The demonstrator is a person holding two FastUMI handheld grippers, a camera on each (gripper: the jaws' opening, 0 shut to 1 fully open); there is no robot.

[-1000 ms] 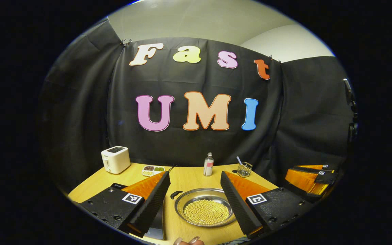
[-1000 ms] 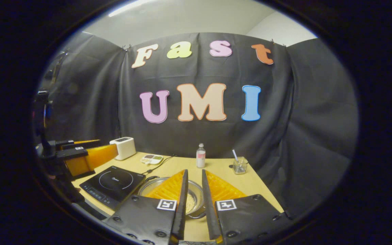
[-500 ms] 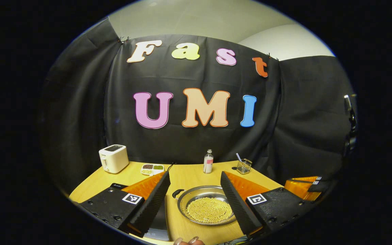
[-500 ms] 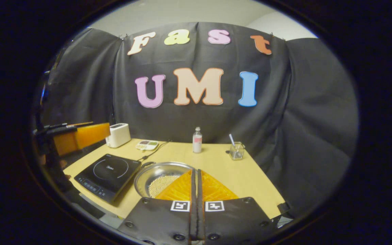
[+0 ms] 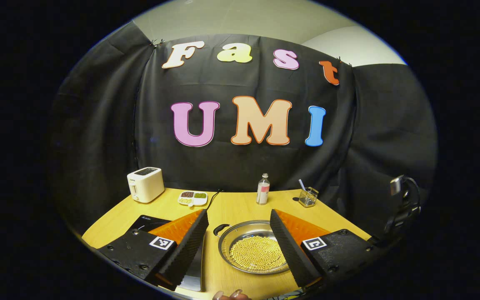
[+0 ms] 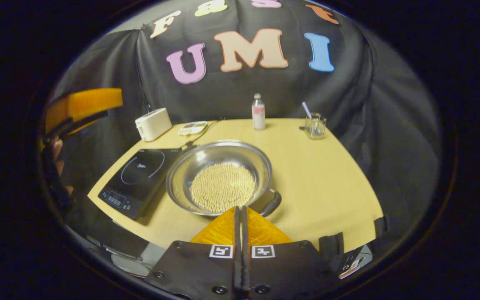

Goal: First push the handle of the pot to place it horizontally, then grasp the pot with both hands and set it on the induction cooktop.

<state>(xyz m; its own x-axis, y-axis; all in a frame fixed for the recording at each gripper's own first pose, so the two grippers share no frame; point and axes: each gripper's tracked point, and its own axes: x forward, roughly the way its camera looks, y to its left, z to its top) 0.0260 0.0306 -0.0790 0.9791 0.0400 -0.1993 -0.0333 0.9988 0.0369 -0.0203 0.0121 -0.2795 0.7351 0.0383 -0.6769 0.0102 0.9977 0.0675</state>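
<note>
right claw (image 6: 240,214): fingers pinched flat together with nothing between them. A second ago they had a gap; now they're shut, and the camera has tipped down so the tabletop takes up much more of the right gripper view. Looks to me like it's set up as a poking tool for the handle push.

left claw (image 5: 238,233): spread wide, holding nothing, hovering above the near edge. Barely budged in the last second.

near handle (image 6: 272,203): dark loop on the pot's near-right side, just beyond the right claw's tips, not touched yet as far as I can tell. It sits off at an angle, so the push step is probably still to do.

pot (image 6: 219,177): shallow steel pan with a layer of pale yellow beans (image 6: 222,187), sitting on the tabletop (image 6: 327,175) right beside the induction cooktop (image 6: 140,175), not on it.

far handle (image 5: 220,228): second dark loop, seen on the pot's left in the left gripper view.

back row: toaster (image 6: 153,123), bottle (image 6: 258,111), glass cup (image 6: 316,125), all well clear.
</note>
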